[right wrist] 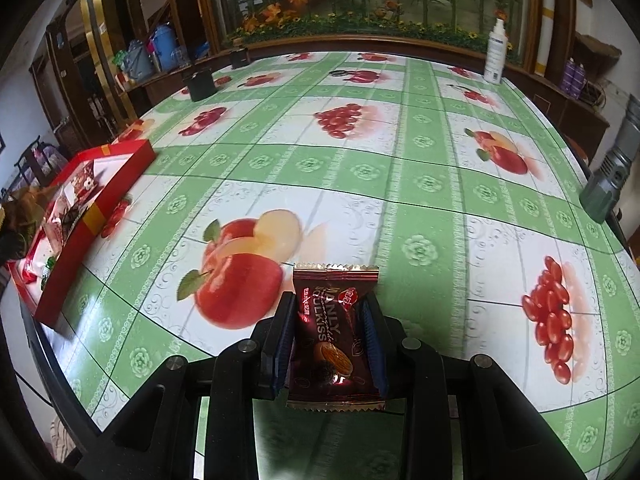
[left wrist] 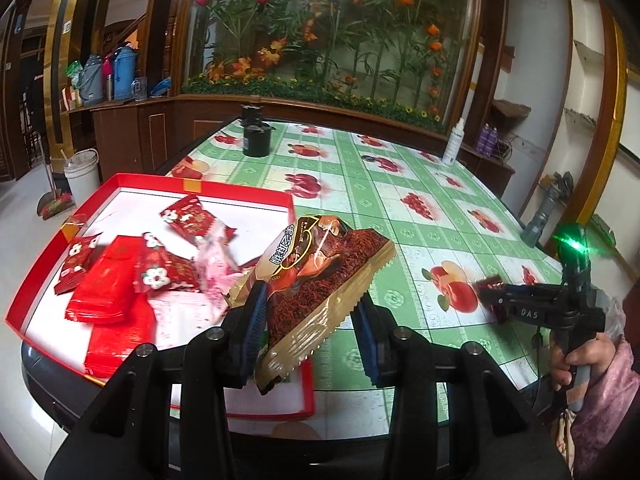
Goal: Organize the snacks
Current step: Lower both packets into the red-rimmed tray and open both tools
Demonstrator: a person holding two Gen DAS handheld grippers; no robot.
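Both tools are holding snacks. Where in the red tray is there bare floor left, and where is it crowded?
Red tray: bare white floor along the far wall and its right corner. Its left half is crowded with red packets. The green tablecloth right of the tray is open.

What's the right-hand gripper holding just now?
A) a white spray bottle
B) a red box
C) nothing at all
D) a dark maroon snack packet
D: in the right wrist view the right gripper has its pads pressed on both sides of a dark maroon snack packet, above the green fruit-print table.
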